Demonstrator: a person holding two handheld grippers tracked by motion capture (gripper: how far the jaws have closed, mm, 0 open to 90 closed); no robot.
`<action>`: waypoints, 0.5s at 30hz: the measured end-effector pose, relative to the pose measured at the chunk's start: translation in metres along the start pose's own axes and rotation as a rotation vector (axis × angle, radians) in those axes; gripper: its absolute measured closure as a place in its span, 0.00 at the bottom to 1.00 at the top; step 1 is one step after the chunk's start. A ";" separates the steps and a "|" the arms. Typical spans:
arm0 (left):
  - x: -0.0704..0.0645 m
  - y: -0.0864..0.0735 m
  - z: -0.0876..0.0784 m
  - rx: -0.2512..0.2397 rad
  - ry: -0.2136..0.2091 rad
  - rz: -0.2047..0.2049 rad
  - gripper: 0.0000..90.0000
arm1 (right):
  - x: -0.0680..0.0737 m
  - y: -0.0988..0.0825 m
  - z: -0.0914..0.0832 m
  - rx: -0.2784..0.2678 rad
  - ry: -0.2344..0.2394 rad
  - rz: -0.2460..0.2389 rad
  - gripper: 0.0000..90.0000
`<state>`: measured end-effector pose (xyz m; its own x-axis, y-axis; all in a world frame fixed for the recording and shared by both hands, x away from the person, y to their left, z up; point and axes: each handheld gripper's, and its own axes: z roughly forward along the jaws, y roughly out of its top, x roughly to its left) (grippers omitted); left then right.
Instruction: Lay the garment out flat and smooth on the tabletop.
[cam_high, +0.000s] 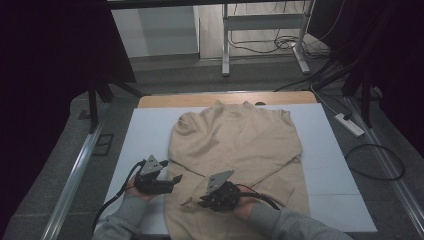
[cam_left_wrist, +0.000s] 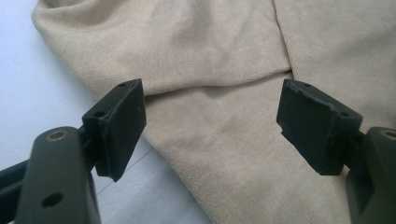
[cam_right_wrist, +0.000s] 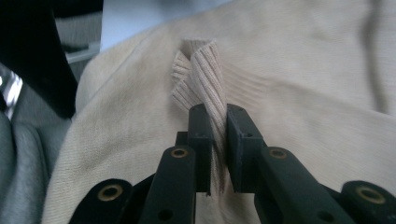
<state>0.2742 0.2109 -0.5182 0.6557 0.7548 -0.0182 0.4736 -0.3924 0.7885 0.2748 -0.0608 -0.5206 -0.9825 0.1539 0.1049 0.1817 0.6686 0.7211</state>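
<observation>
We've got the right gripper (cam_right_wrist: 215, 116) clamped tight on the ribbed cuff (cam_right_wrist: 198, 70) of the beige sweater (cam_high: 235, 145), the knit pinched flat between its two pads and bunching up just past the tips. Our left gripper (cam_left_wrist: 210, 123) sits with its jaws spread wide over the sweater's near left edge, nothing between the pads. The sweater lies spread on the white table cover (cam_high: 145, 135), collar at the far side, hem toward us.
</observation>
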 end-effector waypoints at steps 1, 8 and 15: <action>0.000 0.000 0.000 -0.002 0.000 -0.002 0.27 | -0.002 -0.002 -0.007 -0.020 -0.017 0.016 0.89; 0.002 0.000 0.001 -0.005 -0.006 -0.007 0.27 | -0.025 -0.031 -0.058 -0.159 -0.058 0.186 0.87; 0.002 0.000 0.002 -0.007 -0.005 -0.012 0.27 | -0.031 -0.041 -0.083 -0.214 -0.140 0.242 0.90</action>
<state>0.2764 0.2114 -0.5191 0.6531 0.7567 -0.0312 0.4776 -0.3796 0.7924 0.2949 -0.1537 -0.4964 -0.8942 0.3974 0.2062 0.3814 0.4347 0.8158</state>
